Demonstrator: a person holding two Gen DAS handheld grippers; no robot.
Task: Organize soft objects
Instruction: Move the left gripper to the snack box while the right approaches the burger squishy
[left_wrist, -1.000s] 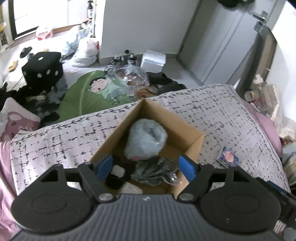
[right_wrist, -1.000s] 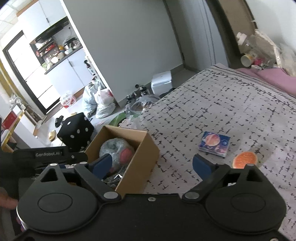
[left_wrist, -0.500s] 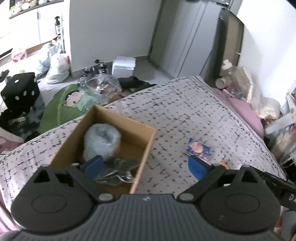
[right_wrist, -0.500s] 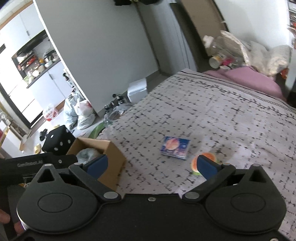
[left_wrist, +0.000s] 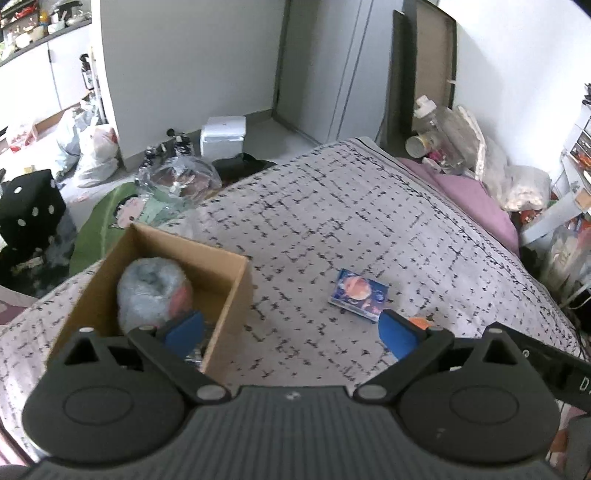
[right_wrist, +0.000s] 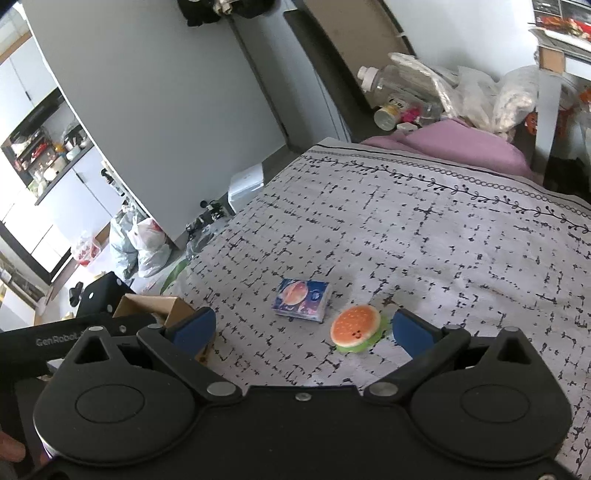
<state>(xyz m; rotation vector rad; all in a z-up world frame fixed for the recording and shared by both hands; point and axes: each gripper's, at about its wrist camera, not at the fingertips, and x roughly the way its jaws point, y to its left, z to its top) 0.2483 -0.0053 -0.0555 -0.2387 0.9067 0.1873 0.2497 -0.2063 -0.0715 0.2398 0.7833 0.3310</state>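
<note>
both grippers have swung off the cardboard box (left_wrist: 207, 266), the left gripper (left_wrist: 291, 332) still spreading its empty jaws and the right gripper (right_wrist: 301, 328) wide and empty over the burger toy (right_wrist: 356, 326) beside the tissue pack (right_wrist: 301, 301), likely next to grab.

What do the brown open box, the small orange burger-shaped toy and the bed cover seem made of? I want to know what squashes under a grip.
Brown open box: corrugated cardboard, matte, with raw cut edges. Small orange burger-shaped toy: probably soft foam or rubber, smooth with a slight sheen; squashiness unproven. Bed cover: woven printed fabric, matte, gently rumpled.
</note>
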